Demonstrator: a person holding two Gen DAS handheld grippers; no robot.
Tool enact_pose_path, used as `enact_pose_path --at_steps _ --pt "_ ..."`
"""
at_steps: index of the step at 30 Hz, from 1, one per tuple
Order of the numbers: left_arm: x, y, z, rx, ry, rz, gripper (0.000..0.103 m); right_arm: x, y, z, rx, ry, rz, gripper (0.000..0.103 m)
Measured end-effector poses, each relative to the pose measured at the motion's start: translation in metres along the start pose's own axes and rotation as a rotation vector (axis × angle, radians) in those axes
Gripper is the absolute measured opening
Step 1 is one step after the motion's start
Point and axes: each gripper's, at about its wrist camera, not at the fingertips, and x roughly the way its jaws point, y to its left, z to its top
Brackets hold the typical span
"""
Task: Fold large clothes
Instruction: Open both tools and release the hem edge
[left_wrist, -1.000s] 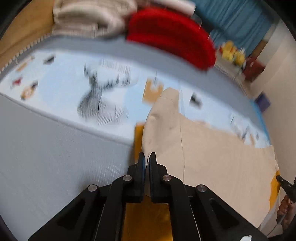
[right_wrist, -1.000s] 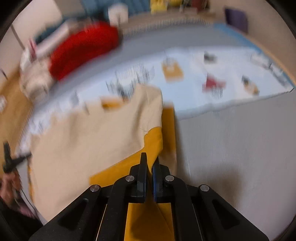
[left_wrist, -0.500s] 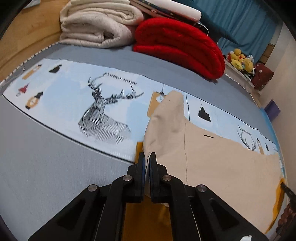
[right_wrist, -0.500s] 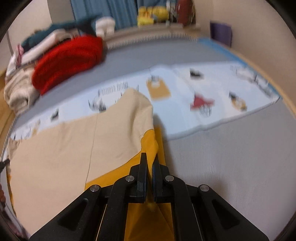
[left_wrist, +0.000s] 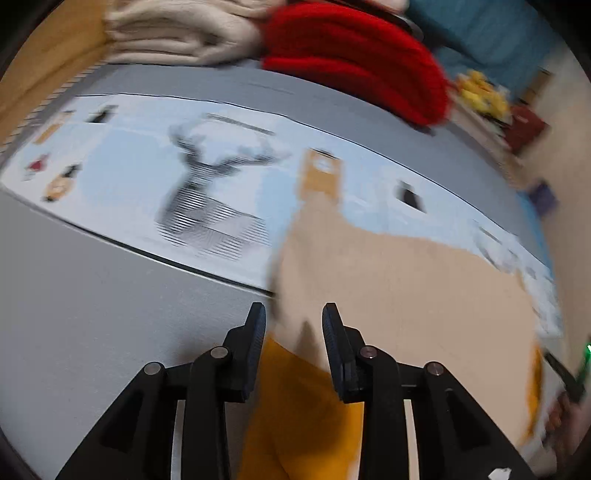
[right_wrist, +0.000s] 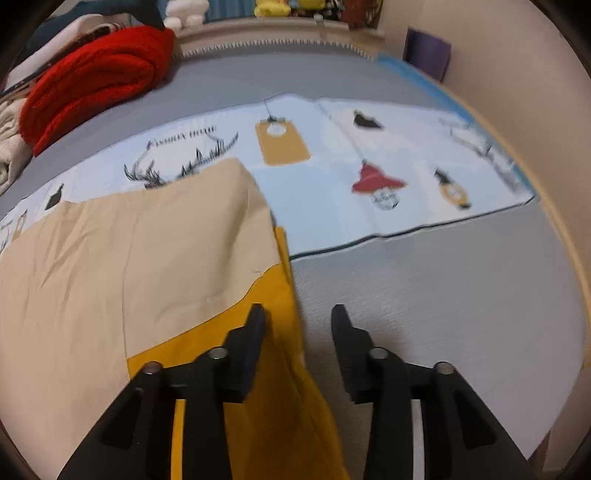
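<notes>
Opening over the beige-and-mustard garment (right_wrist: 140, 258), both claws (left_wrist: 293, 317) (right_wrist: 298, 317) grip nothing.

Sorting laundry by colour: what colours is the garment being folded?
Beige on top, mustard yellow underneath: the garment shows best in the right wrist view.

The light was soft and even, warm like a room lamp, with no bright glare anywhere. Both pictures bent round at the edges, with dark black corners, so straight lines curved. The left wrist view was smeared: the black striped deer drawing on the pale blue sheet (left_wrist: 207, 206) and the folded red fuzzy blanket (left_wrist: 354, 55) looked streaky. The right wrist view was sharper in the middle, though the black plastic gripper fingers (right_wrist: 255, 332) looked soft. Faint grey shadows lay on the grey bed cover (right_wrist: 443, 295) under them.
</notes>
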Motion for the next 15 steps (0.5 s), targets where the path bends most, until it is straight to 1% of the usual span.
enact_pose_path --at_steps 2,3,4,5,6,7,8,9,10,11,12,13,15 --pt "0.009 -0.011 -0.013 0.085 0.094 -0.074 0.028 -0.016 0.0 -0.006 -0.036 -0.041 0.046 0.039" --pt "0.016 -0.016 -0.021 0.13 0.139 -0.087 0.028 -0.018 -0.001 -0.009 -0.053 -0.044 0.083 0.039" --pt "0.024 -0.023 -0.031 0.186 0.18 -0.067 0.028 -0.017 0.0 -0.015 -0.078 -0.015 0.142 0.039" --pt "0.033 -0.028 -0.04 0.244 0.211 -0.013 0.03 -0.012 0.002 -0.019 -0.092 0.027 0.182 0.039" --pt "0.04 -0.03 -0.046 0.279 0.23 0.032 0.032 0.003 0.005 -0.03 -0.125 0.13 0.216 0.039" --pt "0.048 -0.029 -0.052 0.307 0.253 0.082 0.032 0.014 0.008 -0.04 -0.166 0.206 0.175 0.039" --pt "0.052 -0.026 -0.055 0.312 0.265 0.125 0.034 0.022 0.009 -0.047 -0.196 0.247 0.133 0.039" --pt "0.05 -0.022 -0.054 0.298 0.262 0.149 0.034 0.027 0.007 -0.054 -0.222 0.271 0.097 0.039" --pt "0.044 -0.016 -0.05 0.266 0.252 0.168 0.033 0.024 0.004 -0.053 -0.215 0.263 0.103 0.039" --pt "0.037 -0.013 -0.047 0.242 0.246 0.163 0.025 0.02 0.001 -0.05 -0.199 0.262 0.102 0.039" --pt "0.026 -0.01 -0.044 0.219 0.233 0.136 0.024 0.015 -0.004 -0.048 -0.179 0.261 0.09 0.039" --pt "0.015 -0.01 -0.044 0.217 0.222 0.091 0.024 0.008 -0.009 -0.047 -0.162 0.249 0.09 0.039" --pt "0.001 -0.017 -0.049 0.258 0.233 0.011 0.024 -0.006 -0.012 -0.044 -0.158 0.211 0.137 0.039"
